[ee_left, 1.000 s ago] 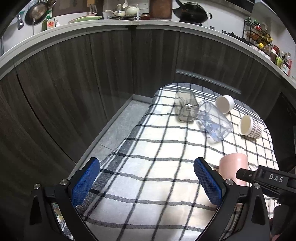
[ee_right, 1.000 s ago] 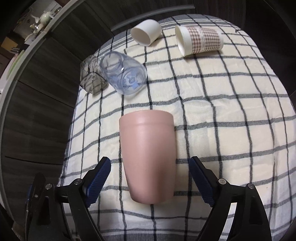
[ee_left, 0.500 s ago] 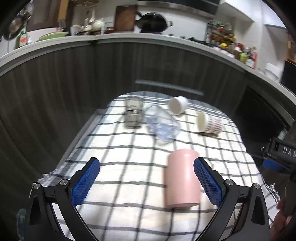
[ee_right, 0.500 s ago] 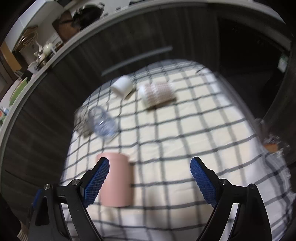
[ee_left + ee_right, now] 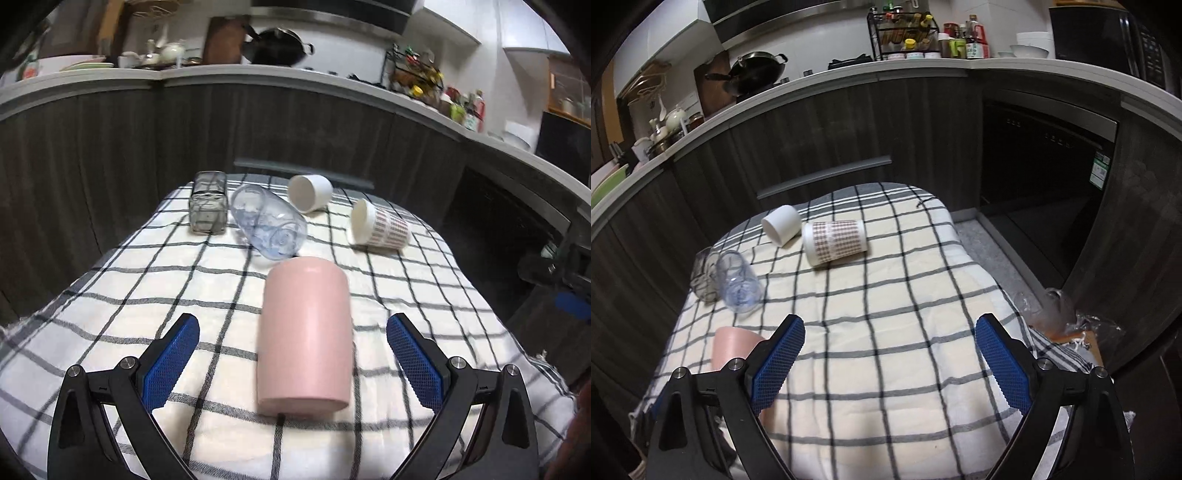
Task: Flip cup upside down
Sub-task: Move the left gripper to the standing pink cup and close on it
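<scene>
We hold our left gripper (image 5: 293,363) spread wide around the pink cup (image 5: 304,338), which stands mouth-down between its fingers without touching them, while our right gripper (image 5: 888,363), also released, has the cup left of its left finger.

Kitchen: dark wood-grain cabinets (image 5: 820,122) under a pale countertop (image 5: 923,68); wok (image 5: 757,70), spice rack (image 5: 905,35); grey tile floor (image 5: 993,247).

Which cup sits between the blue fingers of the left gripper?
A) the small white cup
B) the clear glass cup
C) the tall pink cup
C: the tall pink cup stands on the checked cloth between the open left gripper fingers, untouched.
</scene>
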Demonstrator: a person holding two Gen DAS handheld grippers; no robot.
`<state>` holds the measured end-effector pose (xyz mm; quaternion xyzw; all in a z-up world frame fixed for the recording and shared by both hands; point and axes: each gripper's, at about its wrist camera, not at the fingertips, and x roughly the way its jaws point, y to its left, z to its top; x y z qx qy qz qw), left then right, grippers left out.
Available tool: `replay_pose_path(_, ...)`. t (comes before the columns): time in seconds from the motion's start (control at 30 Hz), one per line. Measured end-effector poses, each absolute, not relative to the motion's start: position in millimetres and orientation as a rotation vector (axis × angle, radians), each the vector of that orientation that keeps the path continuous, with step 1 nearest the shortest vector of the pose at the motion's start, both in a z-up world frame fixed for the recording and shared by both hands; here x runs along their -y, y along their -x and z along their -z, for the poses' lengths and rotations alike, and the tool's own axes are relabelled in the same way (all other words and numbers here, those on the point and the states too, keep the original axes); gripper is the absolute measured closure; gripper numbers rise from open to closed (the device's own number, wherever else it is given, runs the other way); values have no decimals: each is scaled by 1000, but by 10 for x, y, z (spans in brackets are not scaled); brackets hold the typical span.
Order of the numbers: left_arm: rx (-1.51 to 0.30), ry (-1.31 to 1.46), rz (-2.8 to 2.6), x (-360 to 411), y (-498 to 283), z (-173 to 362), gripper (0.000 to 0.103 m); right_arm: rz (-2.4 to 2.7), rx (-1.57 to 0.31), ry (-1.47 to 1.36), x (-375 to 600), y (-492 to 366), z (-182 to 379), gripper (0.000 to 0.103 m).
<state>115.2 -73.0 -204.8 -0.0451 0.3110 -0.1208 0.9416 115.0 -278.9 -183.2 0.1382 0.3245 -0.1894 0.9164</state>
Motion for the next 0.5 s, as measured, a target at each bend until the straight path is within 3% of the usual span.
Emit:
replay_pose_path(0.33,-697,11,250,937,-1216,2411,1,397,-757,-366,2981,-1232,2153,9)
replay_pose_path(0.5,-723,-11,233,954,-1256,2525,6,392,-806,-394,3020,-1285,2276,9)
